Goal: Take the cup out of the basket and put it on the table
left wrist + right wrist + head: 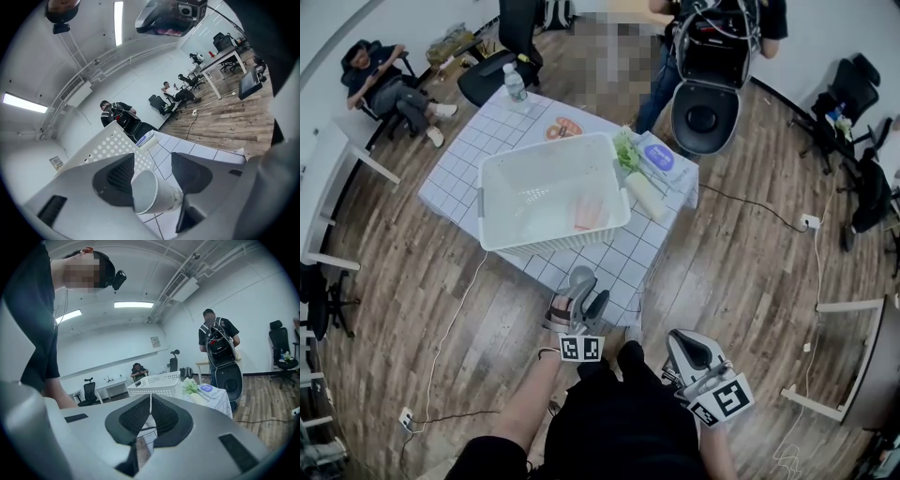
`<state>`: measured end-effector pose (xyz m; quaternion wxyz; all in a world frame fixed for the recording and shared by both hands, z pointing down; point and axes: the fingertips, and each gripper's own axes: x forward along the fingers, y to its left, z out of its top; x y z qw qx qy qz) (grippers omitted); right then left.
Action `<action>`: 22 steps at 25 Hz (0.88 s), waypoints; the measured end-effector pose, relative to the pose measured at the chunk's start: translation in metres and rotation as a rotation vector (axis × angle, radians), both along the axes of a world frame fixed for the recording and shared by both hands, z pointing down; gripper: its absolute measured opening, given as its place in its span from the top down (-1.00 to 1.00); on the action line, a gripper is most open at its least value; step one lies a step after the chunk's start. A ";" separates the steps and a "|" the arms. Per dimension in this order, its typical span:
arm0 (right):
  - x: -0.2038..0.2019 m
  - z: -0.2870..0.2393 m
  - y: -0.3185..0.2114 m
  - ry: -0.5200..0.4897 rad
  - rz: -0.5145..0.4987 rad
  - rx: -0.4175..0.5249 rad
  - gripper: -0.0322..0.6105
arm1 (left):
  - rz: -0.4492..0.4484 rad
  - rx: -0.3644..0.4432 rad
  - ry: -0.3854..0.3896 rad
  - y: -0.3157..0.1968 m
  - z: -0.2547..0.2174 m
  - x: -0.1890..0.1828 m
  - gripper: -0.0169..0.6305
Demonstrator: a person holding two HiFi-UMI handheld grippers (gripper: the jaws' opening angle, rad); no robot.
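The left gripper (583,298) is at the near edge of the counter (459,178) with its jaws well apart. The cup (581,277), white paper, is in the gap between them. In the left gripper view (152,160) the cup (152,192) is tilted with its open mouth toward the camera. It leans against the pad on the left of that view, and the other pad stands clear of it, so nothing is clamped. The cup is outside the basket (487,202), just in front of the basket's near wall and above the checked cloth. I cannot tell whether its base rests on the counter.

The right gripper (686,349) hangs off the counter beside the person's body, well apart from the cup. In the right gripper view (150,401) its two jaws are pressed together with nothing between them. The white perforated basket (157,385) shows beyond their tips.
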<state>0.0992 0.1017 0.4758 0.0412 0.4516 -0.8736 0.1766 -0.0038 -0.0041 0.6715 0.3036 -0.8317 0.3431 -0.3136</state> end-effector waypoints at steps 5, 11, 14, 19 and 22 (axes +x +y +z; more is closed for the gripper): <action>0.000 -0.001 0.000 -0.008 -0.004 0.012 0.82 | -0.006 0.016 0.051 0.007 -0.025 -0.002 0.17; -0.004 -0.005 -0.004 -0.026 -0.023 0.035 0.82 | -0.044 0.072 0.164 0.015 -0.093 -0.013 0.32; -0.008 -0.007 -0.006 -0.036 -0.043 0.048 0.82 | -0.068 0.109 0.231 0.026 -0.134 -0.019 0.51; -0.019 -0.013 -0.013 -0.052 -0.095 0.072 0.82 | -0.124 0.138 0.319 0.046 -0.189 -0.034 0.88; -0.026 -0.016 -0.018 -0.053 -0.130 0.082 0.82 | -0.152 0.049 0.418 0.052 -0.201 -0.043 0.92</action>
